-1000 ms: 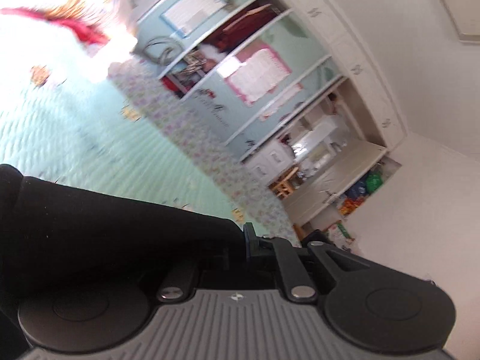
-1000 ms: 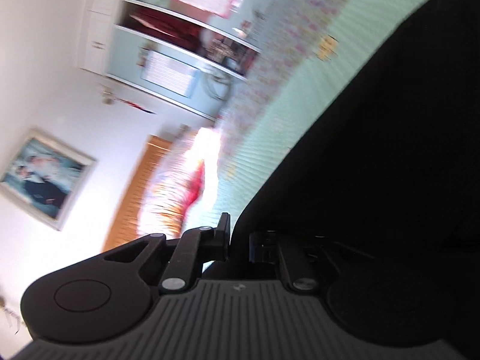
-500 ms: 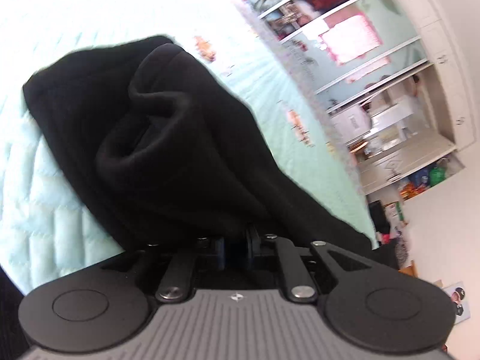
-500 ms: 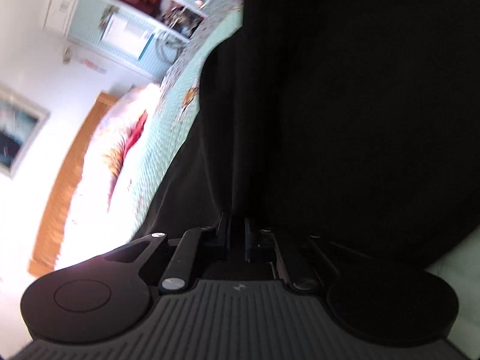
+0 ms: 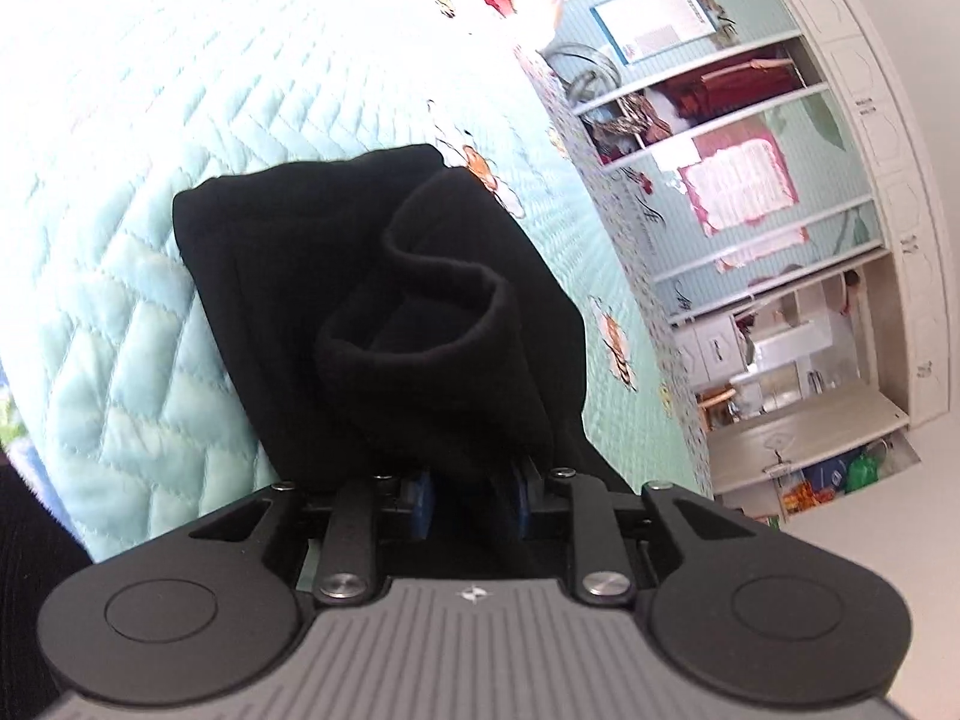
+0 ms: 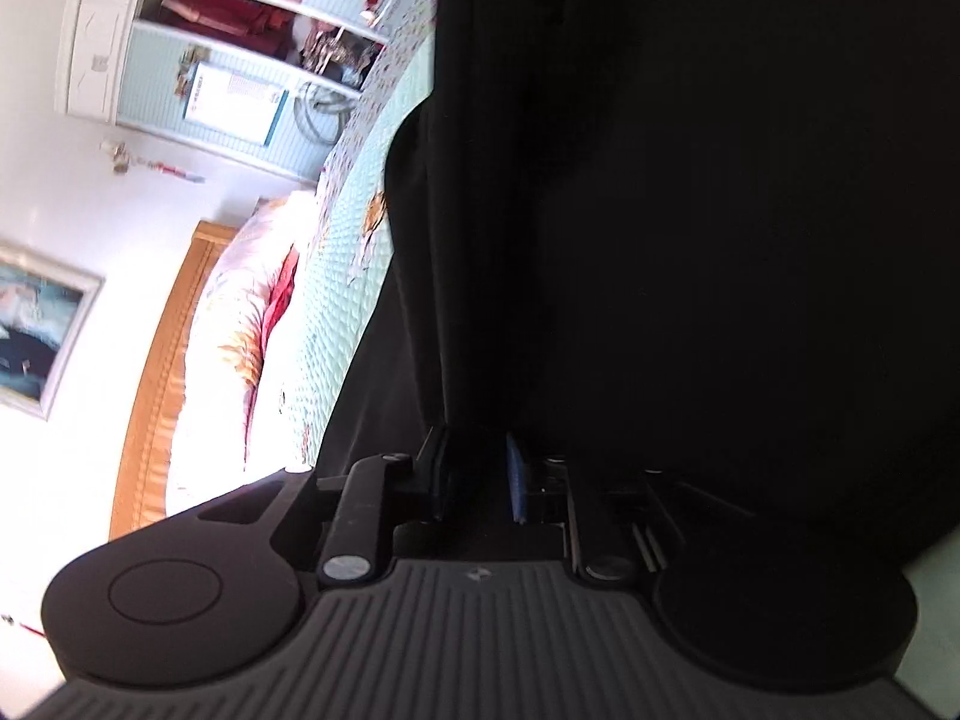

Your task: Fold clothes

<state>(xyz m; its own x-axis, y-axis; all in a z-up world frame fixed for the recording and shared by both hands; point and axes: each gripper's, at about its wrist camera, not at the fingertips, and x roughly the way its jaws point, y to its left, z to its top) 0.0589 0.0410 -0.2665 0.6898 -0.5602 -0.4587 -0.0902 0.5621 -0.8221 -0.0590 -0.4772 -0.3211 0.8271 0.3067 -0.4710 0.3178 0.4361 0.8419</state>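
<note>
One black garment sits mid-frame on one quilted mint bedspread, and there are two grippers, the left gripper at bottom centre of its view and the right gripper at bottom centre of its own. One floral pillow shows at left in the right wrist view, with one wooden headboard and one framed picture beside it. One shelf unit fills the upper right of the left wrist view.

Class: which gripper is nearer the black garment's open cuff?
Left gripper. Its opening fingers straddle the black garment just below the cuff; the right gripper, fingers also opening around cloth, sees no cuff.
</note>
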